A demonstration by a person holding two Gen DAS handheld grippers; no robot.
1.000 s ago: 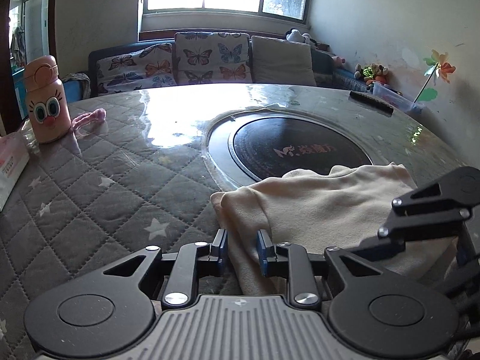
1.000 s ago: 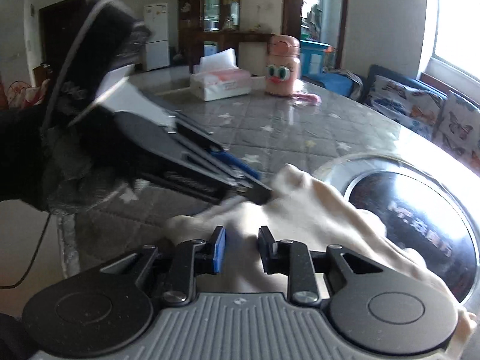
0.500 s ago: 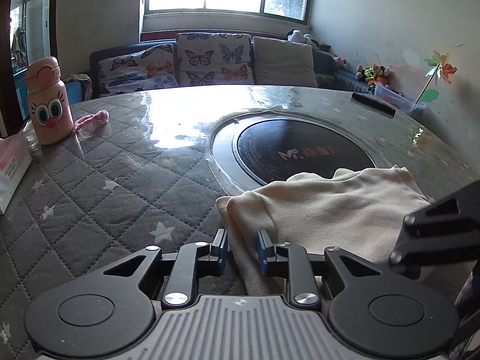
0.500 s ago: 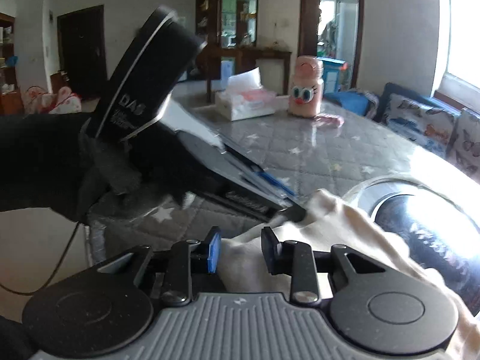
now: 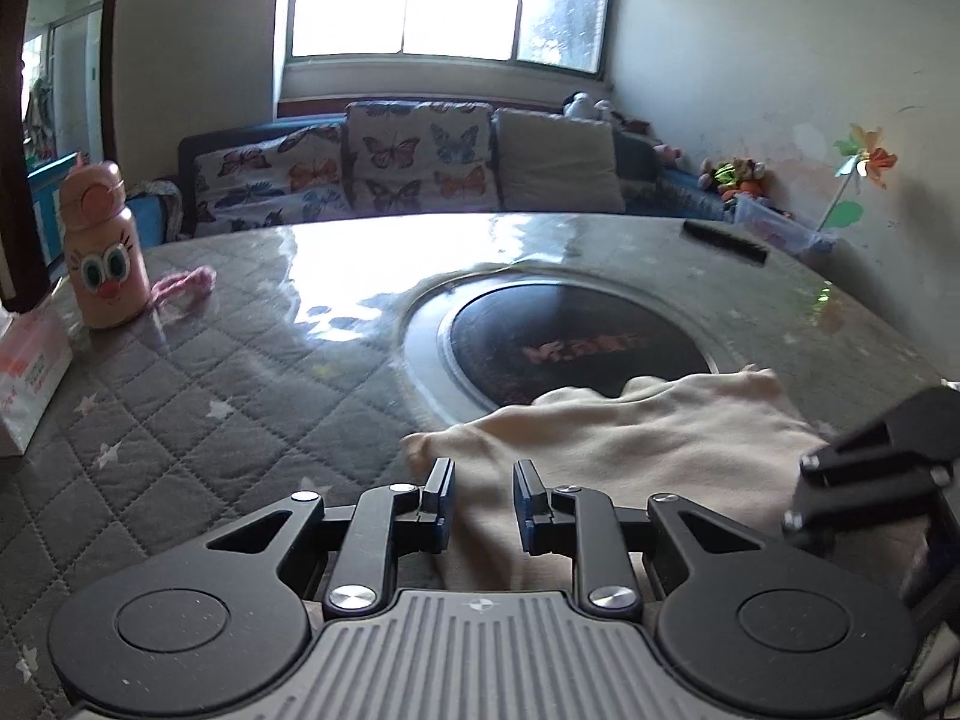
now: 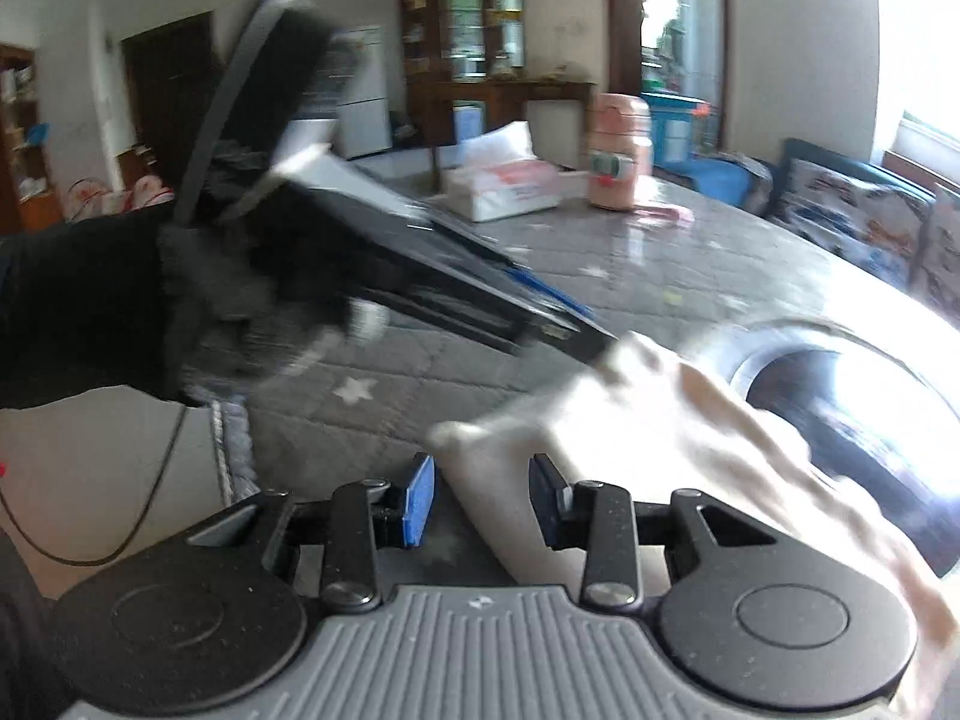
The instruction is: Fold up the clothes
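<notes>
Cream garment (image 5: 630, 438) lying bunched on the near side of the round tabletop (image 5: 240, 372), far edge draped over the rim of the dark inset disc (image 5: 576, 342) at the centre, near edge running under both tools. Left gripper (image 5: 482, 495) low over the cloth's left border, fingers (image 5: 441, 495) spread with a fold of cream fabric lying in the gap, not pinched. Right gripper (image 6: 483, 501) likewise low at the near corner of the garment (image 6: 660, 420), fingers (image 6: 418, 498) parted, blue pads showing, cloth edge lying between them and slack. In the right wrist view, left tool reaching in from the left, held by a black sleeve (image 6: 78, 312), tip touching the upper corner of the cloth; much of this view blurred. In the left wrist view, black linkage of the right tool at the right border, over the garment's right end.

Quilted grey cover with star print bare to the left of the cloth. Pink bottle (image 5: 102, 246), pink strap (image 5: 186, 285) just beside it and tissue box (image 5: 30, 372) well apart from the garment, along the left edge. Dark flat bar (image 5: 726, 240) near the far right rim. Butterfly-print sofa (image 5: 384, 174) beyond the tabletop, under the window.
</notes>
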